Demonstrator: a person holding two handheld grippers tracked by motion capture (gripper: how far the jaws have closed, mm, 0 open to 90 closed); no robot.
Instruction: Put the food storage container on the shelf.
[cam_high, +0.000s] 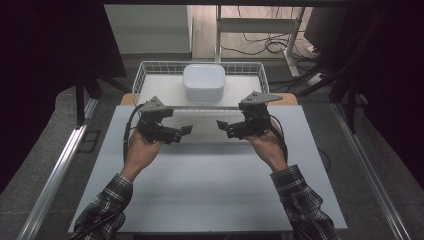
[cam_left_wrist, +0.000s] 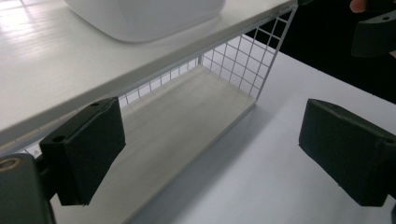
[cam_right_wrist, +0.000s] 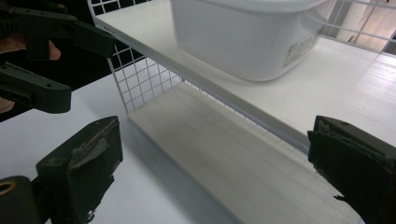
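High view: a white tub (cam_high: 203, 82) sits on the rack's (cam_high: 145, 70) upper shelf at the table's (cam_high: 200, 190) far edge; the left gripper (cam_high: 182, 132) and right gripper (cam_high: 225, 127) hover before it, jaws apart. Left gripper view: lower shelf (cam_left_wrist: 177, 121) bare. Right gripper view: the tub (cam_right_wrist: 243, 37) is lidded.

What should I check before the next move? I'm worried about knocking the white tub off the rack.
1. Left claw open, holding nothing: ok.
2. Right claw open, holding nothing: ok.
3. White rounded plastic tub sits upright on the upper shelf of the white wire-sided rack: ok.
4. Both claws apart from the rack's front edge: ok.
5. Lower wooden shelf bare: ok.
6. Tub's contents: cannot tell.
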